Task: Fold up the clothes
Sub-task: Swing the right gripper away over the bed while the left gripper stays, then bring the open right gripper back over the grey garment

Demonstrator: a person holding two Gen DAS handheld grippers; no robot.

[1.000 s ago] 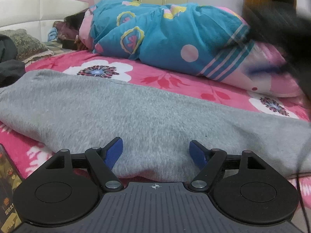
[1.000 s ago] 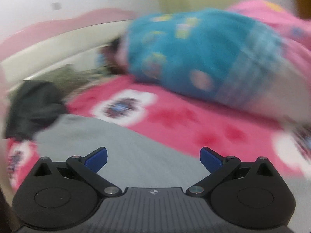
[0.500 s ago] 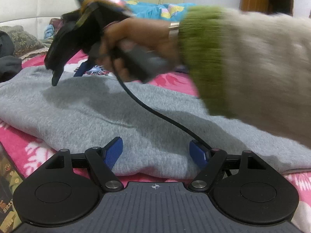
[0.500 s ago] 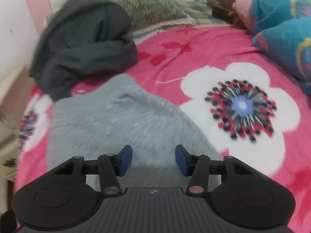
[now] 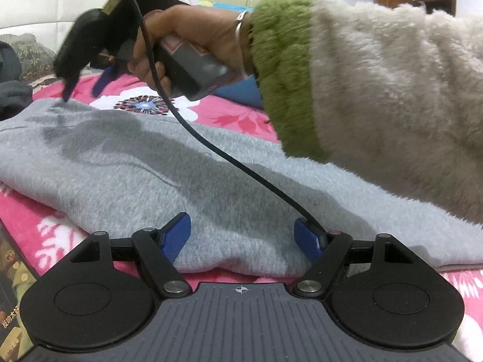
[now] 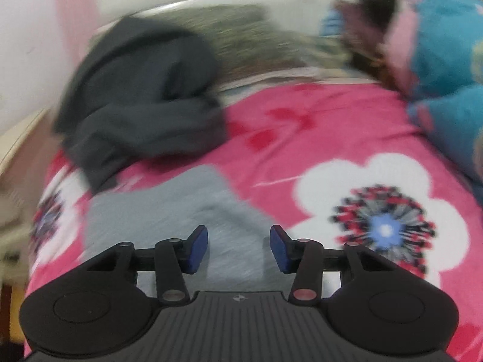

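A: Which garment is being handled, and where is it lying?

B: The grey sweater (image 5: 187,178) is lying spread across the pink flowered bedspread (image 5: 238,117), running from the far left to the near right in the left wrist view. In the right wrist view its far left corner (image 6: 193,208) is sitting just below the tongs.

A: How are the left tongs standing?

B: The left gripper (image 5: 241,238) is hovering at the near hem of the sweater with its blue pads (image 5: 176,236) spread wide. The fabric is lying behind and between them, but neither pad is pressing on it.

A: And the right tongs?

B: The right gripper (image 6: 238,249) is reaching over the sweater's far left corner, carried by a hand (image 5: 193,33) in a fluffy cream sleeve with a green cuff (image 5: 280,72). Its jaws have just been closing and are standing about half spread. The grey cloth is showing in the gap between the pads (image 6: 197,249), yet a clear space is remaining on both sides, so nothing is being pinched (the picture is blurred, though the gap reads plainly). In the left wrist view the fingertips are pointing down just above the sweater's far edge; whether they are touching it cannot be told.

A: What else is lying nearby?

B: A black cable (image 5: 229,157) is trailing from the right tool across the sweater. A dark grey garment (image 6: 142,96) is lying bunched at the far left, just beyond the sweater, and a blue patterned quilt (image 6: 446,60) is lying at the far right.
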